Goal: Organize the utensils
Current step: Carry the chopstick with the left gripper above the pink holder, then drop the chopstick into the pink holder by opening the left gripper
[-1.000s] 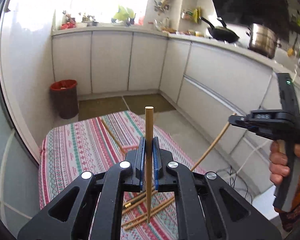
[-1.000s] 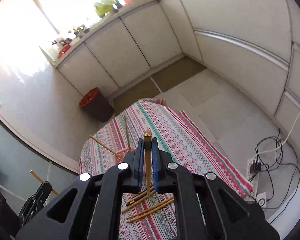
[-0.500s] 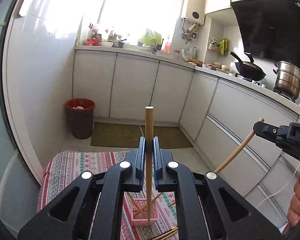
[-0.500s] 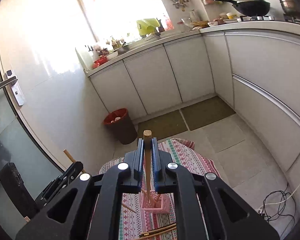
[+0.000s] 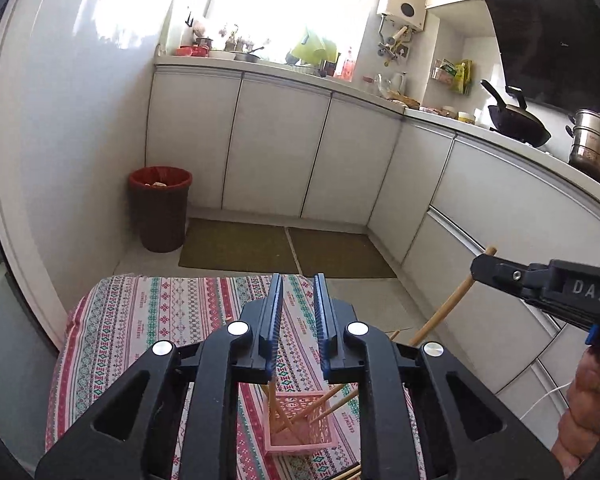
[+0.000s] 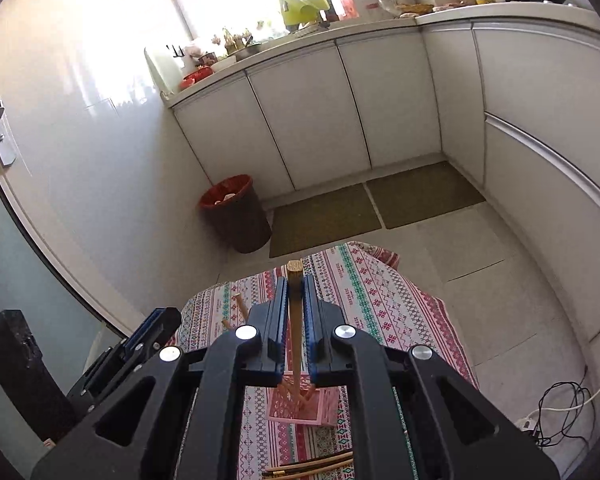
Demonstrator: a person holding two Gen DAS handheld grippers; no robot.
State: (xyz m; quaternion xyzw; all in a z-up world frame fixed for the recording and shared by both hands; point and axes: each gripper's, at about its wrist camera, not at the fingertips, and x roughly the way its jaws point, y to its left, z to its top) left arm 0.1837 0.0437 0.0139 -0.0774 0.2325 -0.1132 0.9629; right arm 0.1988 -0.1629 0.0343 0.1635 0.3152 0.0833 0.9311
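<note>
A pink slotted holder (image 5: 300, 420) stands on the patterned cloth and holds several wooden chopsticks. My left gripper (image 5: 296, 308) is open and empty above it. My right gripper (image 6: 295, 304) is shut on one wooden chopstick (image 6: 295, 312), held upright with its lower tip over the holder (image 6: 304, 404). The right gripper also shows in the left wrist view (image 5: 540, 280), with its chopstick (image 5: 452, 300) slanting down toward the holder. The left gripper shows at the lower left of the right wrist view (image 6: 152, 328). More loose chopsticks (image 6: 312, 468) lie on the cloth near me.
The cloth-covered table (image 5: 140, 320) is small, with floor around it. A red-lined bin (image 5: 160, 208) stands by the wall. White cabinets (image 5: 280, 152) run along the back and right. Cables and a power strip (image 6: 556, 412) lie on the floor at right.
My left gripper has opened and the chopstick it held is now gone from its jaws, down in the pink holder. My right gripper still holds its chopstick, now lower over the holder.
</note>
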